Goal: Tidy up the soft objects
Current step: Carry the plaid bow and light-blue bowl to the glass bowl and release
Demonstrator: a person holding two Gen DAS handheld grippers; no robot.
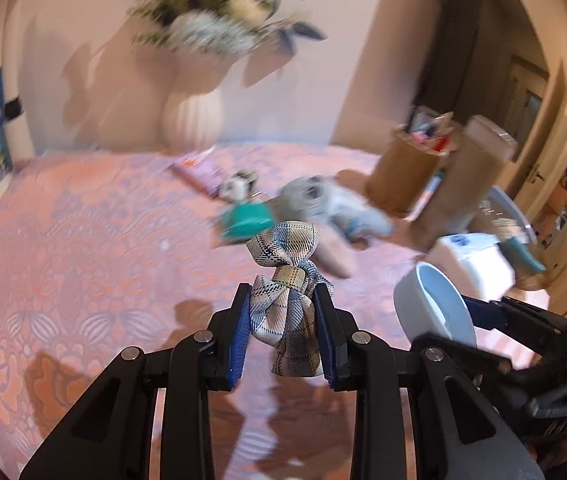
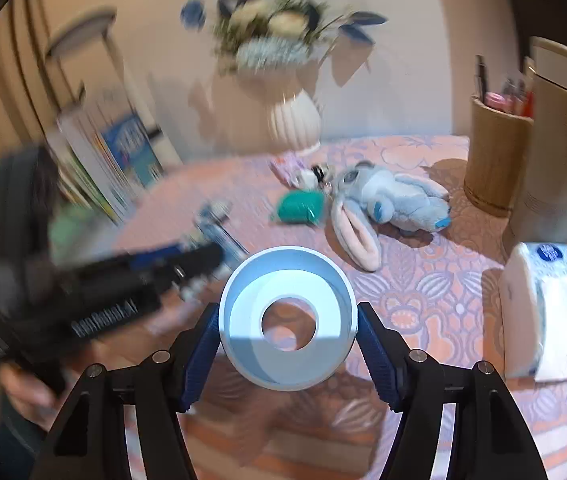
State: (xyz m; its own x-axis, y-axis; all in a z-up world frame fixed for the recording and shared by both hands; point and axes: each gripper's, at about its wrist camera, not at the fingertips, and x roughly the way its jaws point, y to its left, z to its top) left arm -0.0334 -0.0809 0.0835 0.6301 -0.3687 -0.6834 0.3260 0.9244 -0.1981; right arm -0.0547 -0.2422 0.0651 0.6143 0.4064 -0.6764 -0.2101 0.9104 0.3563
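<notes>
Plaid fabric, knotted into a bundle (image 1: 285, 300), sits pinched between the blue pads of the left gripper (image 1: 283, 332), lifted above a pink patterned tablecloth (image 1: 83, 248) that lies bare to the left and in the foreground. On the right, the right gripper (image 2: 288, 344) clamps a white ring-shaped holder (image 2: 287, 322) by its outer wall. Clutter lines the table's far and right edges: a white vase of flowers (image 2: 295, 120), a wooden pen cup (image 2: 495, 156), a tall canister (image 2: 555, 152), a tissue pack (image 2: 551, 312). A grey plush rabbit (image 2: 395, 200) and a teal soft item (image 2: 299, 206) lie mid-table. Motion blur smears the small objects beside them. Only the right wrist view shows the ring's central hole; there the left gripper is a dark blur
</notes>
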